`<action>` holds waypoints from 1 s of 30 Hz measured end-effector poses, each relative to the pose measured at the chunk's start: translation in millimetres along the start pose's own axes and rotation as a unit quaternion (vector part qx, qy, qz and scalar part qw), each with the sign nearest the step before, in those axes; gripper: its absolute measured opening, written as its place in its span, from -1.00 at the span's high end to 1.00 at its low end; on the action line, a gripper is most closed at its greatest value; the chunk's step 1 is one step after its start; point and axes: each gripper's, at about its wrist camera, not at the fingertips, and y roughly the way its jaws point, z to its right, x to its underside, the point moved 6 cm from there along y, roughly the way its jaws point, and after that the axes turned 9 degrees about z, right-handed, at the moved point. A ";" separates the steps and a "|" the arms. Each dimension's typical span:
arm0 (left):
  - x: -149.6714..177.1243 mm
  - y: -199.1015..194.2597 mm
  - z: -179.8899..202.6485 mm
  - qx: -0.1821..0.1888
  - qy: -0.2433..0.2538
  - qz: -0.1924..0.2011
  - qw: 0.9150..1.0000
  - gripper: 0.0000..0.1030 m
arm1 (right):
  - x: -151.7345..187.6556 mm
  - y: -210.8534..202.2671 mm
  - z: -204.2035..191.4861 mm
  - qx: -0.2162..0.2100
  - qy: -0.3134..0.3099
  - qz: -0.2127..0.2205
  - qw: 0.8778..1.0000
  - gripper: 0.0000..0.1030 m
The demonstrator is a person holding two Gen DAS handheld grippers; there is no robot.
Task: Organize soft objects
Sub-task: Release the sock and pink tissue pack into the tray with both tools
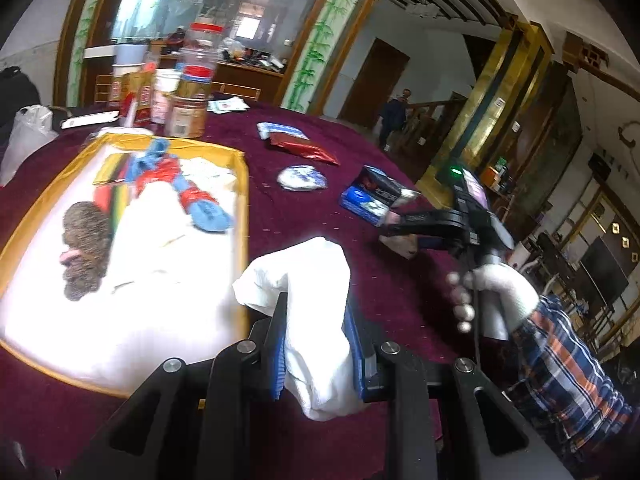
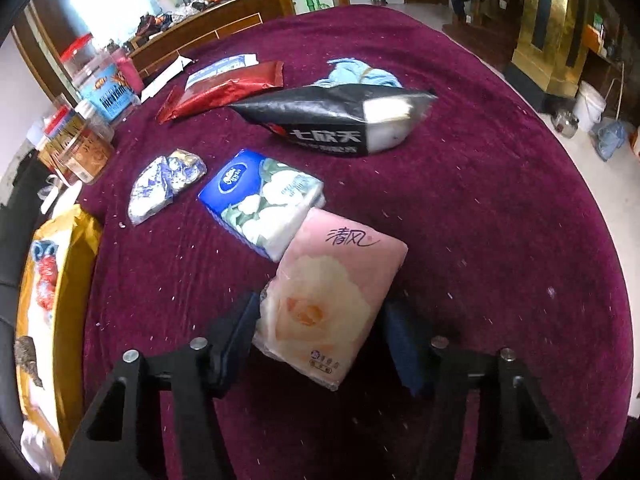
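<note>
My left gripper (image 1: 316, 304) is shut on a white cloth (image 1: 312, 264) that droops between its blue pads, just right of a gold-rimmed tray (image 1: 242, 184) lined in white. Inside the tray lie a blue-and-red knitted piece (image 1: 176, 184) and a brown fuzzy item (image 1: 86, 248). In the right wrist view my right gripper (image 2: 322, 304) has a pink tissue pack (image 2: 332, 280) between its fingers, with both pads against the pack's sides on the maroon tablecloth (image 2: 480, 220). From the left wrist view the right gripper (image 1: 394, 228) is held by a white-gloved hand (image 1: 500, 288).
A blue tissue pack (image 2: 264, 196) touches the pink one's far end. Beyond lie a black bag (image 2: 336, 120), a red packet (image 2: 224, 88), a light blue cloth (image 2: 356, 74) and a blue-white wrapped bundle (image 2: 164, 188). Jars (image 2: 80, 148) crowd the left edge.
</note>
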 end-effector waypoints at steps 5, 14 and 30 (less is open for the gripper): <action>-5.0 -17.6 -45.5 -0.044 -0.031 0.015 0.998 0.50 | 5.2 -32.5 3.4 -0.025 0.000 0.021 0.999 -0.16; -16.6 -47.8 -124.7 -0.153 -0.065 0.046 0.985 0.50 | 16.9 -69.9 -61.4 -0.126 -0.038 0.027 0.991 -0.16; -44.9 6.5 -199.7 -0.252 -0.049 -0.027 0.966 0.47 | 66.7 -90.9 -227.6 -0.249 -0.163 -0.016 0.955 -0.17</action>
